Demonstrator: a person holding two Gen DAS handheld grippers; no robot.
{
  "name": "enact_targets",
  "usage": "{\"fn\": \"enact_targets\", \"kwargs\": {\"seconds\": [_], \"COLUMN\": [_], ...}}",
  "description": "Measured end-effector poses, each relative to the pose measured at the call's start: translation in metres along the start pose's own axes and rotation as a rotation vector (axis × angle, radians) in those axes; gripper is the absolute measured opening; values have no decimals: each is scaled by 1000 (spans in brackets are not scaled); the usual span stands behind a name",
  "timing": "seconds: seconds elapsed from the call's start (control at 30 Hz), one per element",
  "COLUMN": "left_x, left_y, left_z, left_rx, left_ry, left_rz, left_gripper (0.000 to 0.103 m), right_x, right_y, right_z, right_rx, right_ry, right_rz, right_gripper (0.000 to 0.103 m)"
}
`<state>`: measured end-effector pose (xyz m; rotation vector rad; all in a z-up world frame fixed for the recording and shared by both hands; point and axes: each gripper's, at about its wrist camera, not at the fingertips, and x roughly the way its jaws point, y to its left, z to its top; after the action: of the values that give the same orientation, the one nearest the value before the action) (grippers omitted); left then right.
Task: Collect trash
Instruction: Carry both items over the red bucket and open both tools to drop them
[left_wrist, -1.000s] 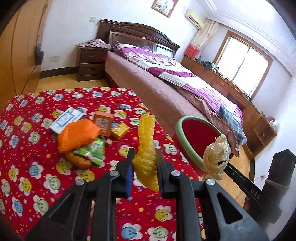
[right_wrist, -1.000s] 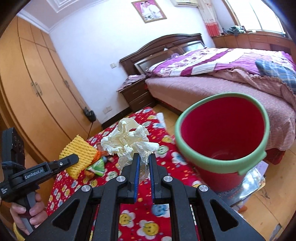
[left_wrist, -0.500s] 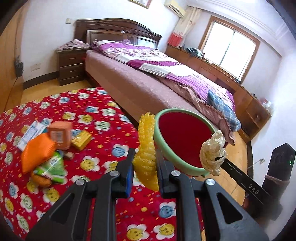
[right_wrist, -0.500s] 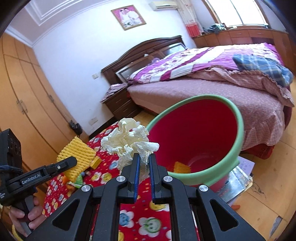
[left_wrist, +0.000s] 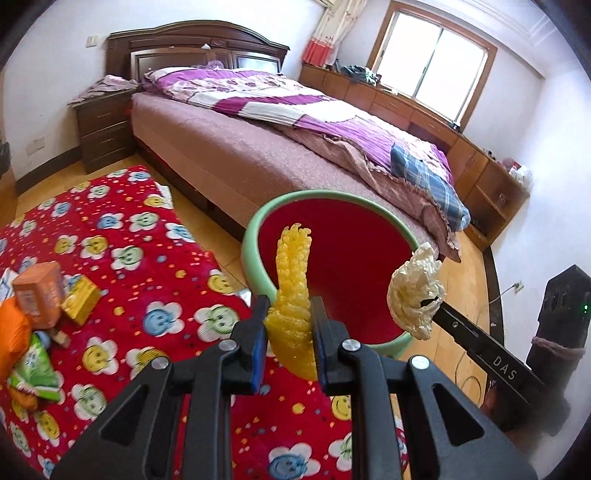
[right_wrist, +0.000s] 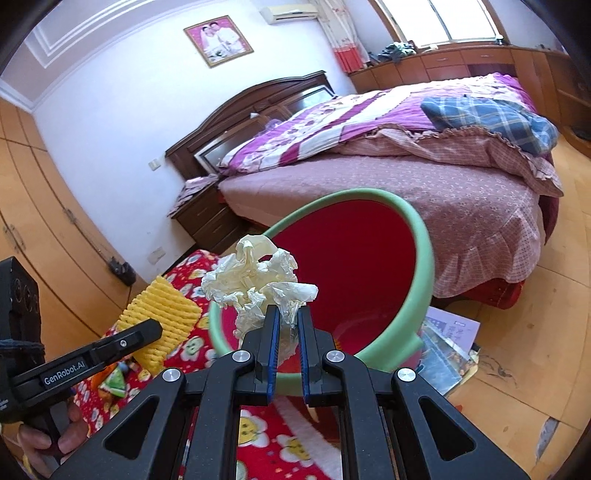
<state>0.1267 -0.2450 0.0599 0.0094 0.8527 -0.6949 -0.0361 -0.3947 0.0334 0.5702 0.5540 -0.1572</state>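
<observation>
two grippers: the left gripper (left_wrist: 289, 334) and the right gripper (right_wrist: 287, 334). one yellow foam net (left_wrist: 293, 291); one crumpled white paper wad (right_wrist: 258, 284). one red bin (left_wrist: 255, 266) with a green rim. one red flowered cloth (left_wrist: 147, 280) bearing five loose items at its left edge (an orange box (left_wrist: 38, 291), a yellow packet (left_wrist: 81, 302), an orange bag (left_wrist: 11, 339), a green wrapper (left_wrist: 35, 373), and a white packet only partly in view (left_wrist: 4, 282)). one bed (left_wrist: 258, 147); one nightstand (left_wrist: 105, 129); one framed picture (right_wrist: 218, 38); one window (left_wrist: 434, 70).
</observation>
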Motion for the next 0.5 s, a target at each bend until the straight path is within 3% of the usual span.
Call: {"fn": "enact_targets", "kwargs": {"seconds": [0.3, 0.5], "left_x": [33, 42], "left_y": [-13, -15], "left_z": [6, 6], "left_rx": [41, 37], "left_ry": [23, 40], "left_rz": [-4, -14], "left_gripper": [22, 35], "right_x": [14, 16], "right_y": [-17, -22], "right_z": [0, 1], "right_rx": [26, 26], "right_ry": [16, 6], "right_rz": [-41, -56], "right_gripper": [12, 14]}}
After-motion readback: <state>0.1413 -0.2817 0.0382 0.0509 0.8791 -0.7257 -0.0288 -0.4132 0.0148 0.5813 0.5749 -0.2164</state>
